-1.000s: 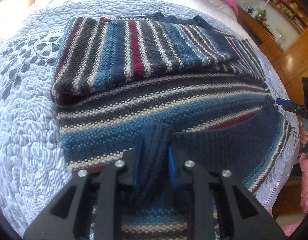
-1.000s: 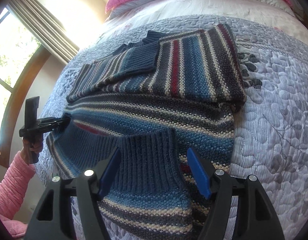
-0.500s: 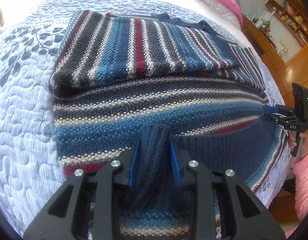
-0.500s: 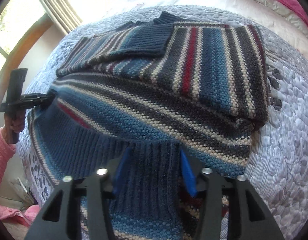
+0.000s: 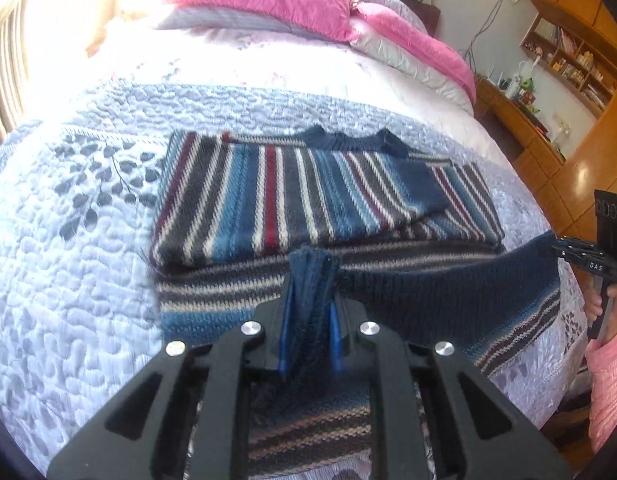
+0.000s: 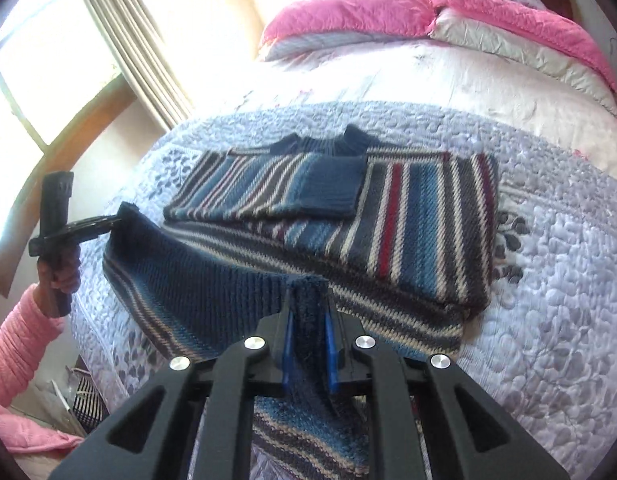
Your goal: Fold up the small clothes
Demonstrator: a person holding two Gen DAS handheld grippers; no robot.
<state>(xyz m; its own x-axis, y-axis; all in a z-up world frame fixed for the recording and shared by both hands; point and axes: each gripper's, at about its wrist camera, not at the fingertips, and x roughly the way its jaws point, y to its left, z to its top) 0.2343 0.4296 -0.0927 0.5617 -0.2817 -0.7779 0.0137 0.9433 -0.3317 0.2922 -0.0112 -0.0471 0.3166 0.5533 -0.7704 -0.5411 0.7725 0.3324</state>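
The left hand-held gripper is clamped on a bunched corner of the ribbed hem of the striped sweater; the right hand-held gripper pinches the opposite hem corner. The sweater lies on the quilted bed, sleeves folded in. The lifted hem sags between the grips; uneven carrying could skew the fold or drag the sleeves loose. Compared with a second ago, the right gripper has closed and the hem is raised.
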